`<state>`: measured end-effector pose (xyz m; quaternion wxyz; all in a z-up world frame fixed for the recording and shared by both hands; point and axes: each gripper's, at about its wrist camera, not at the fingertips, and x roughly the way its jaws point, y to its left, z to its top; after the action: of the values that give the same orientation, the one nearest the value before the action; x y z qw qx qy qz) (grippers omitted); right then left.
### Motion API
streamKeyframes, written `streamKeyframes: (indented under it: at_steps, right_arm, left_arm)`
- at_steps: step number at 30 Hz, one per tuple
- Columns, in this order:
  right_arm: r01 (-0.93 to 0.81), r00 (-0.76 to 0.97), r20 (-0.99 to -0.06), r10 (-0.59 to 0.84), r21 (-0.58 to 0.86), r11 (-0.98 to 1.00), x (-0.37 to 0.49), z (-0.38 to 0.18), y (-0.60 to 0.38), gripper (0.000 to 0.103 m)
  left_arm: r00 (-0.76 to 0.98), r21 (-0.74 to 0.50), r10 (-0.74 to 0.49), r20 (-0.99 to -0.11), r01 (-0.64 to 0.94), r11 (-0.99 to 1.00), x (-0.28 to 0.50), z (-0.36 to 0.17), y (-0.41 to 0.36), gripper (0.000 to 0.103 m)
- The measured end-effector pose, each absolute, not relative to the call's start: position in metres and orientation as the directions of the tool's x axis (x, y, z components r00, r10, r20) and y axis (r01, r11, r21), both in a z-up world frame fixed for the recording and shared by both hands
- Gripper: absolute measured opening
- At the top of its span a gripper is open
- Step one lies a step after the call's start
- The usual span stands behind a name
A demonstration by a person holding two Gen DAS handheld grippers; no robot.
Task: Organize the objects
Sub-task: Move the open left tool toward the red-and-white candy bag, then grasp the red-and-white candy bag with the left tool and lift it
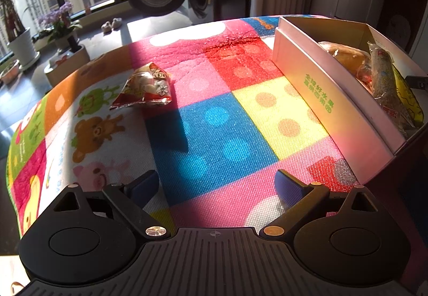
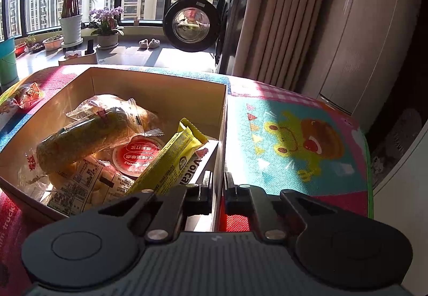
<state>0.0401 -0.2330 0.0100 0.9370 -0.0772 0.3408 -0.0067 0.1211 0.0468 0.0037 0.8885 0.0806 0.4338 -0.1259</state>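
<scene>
With my right gripper [image 2: 218, 193] pinching the box [image 2: 160, 87] wall steady, I aimed my spread left gripper [image 1: 216, 183] squarely at the snack packet [image 1: 145, 87].

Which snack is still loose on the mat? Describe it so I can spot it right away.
Start at the cardboard box on the colourful play mat, then look across the mat toward the window. The red snack packet lies there alone, beside the cartoon animal prints. It is the only snack outside the box, crinkly and red with a cartoon figure, ahead of the open left gripper.
</scene>
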Motion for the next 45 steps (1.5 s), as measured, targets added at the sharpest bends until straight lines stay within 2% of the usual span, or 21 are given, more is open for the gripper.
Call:
streamKeyframes:
  at_steps: [5,7,9,14,22,26,27,30,38,45]
  right_arm:
    - [-0.039,0.77,-0.635,-0.062,-0.144,0.989,0.039,0.009,-0.234,0.007]
    - [-0.04,0.771,-0.634,-0.057,-0.138,0.99,0.039,0.009,-0.235,0.007]
    - [-0.043,0.773,-0.632,-0.051,-0.133,0.99,0.039,0.009,-0.236,0.007]
    - [-0.042,0.771,-0.636,-0.044,-0.12,0.992,0.04,0.007,-0.237,0.007]
    - [-0.049,0.766,-0.642,-0.037,-0.115,0.992,0.041,0.008,-0.238,0.007]
    - [-0.052,0.762,-0.647,-0.031,-0.108,0.993,0.042,0.008,-0.238,0.007]
    - [-0.052,0.761,-0.649,-0.031,-0.108,0.993,0.042,0.008,-0.238,0.007]
    - [-0.052,0.758,-0.652,-0.035,-0.113,0.992,0.044,0.007,-0.238,0.007]
    - [-0.046,0.766,-0.641,-0.042,-0.12,0.992,0.044,0.013,-0.236,0.007]
    - [-0.043,0.779,-0.626,-0.039,-0.115,0.992,0.043,0.012,-0.238,0.007]
  left_arm:
    - [0.591,0.044,-0.147,-0.793,0.296,0.954,0.12,0.006,0.045,0.098]
    - [0.598,0.058,-0.15,-0.787,0.313,0.948,0.118,0.013,0.046,0.092]
    - [0.641,0.065,-0.161,-0.751,0.315,0.947,0.117,0.026,0.052,0.087]
    - [0.709,0.065,-0.14,-0.691,0.254,0.965,0.146,0.051,0.074,0.087]
    - [0.675,-0.063,-0.114,-0.729,0.1,0.993,0.225,0.025,0.094,0.087]
    - [0.648,-0.065,-0.103,-0.755,0.083,0.994,0.234,0.015,0.088,0.087]
    - [0.645,-0.059,-0.099,-0.757,0.084,0.995,0.234,0.014,0.086,0.084]
    - [0.646,-0.056,-0.096,-0.758,0.083,0.995,0.23,0.014,0.085,0.06]
    - [0.605,-0.122,-0.145,-0.783,0.079,0.989,0.202,0.026,0.085,0.055]
    - [0.605,-0.13,-0.205,-0.77,0.167,0.977,0.158,0.073,0.047,0.055]
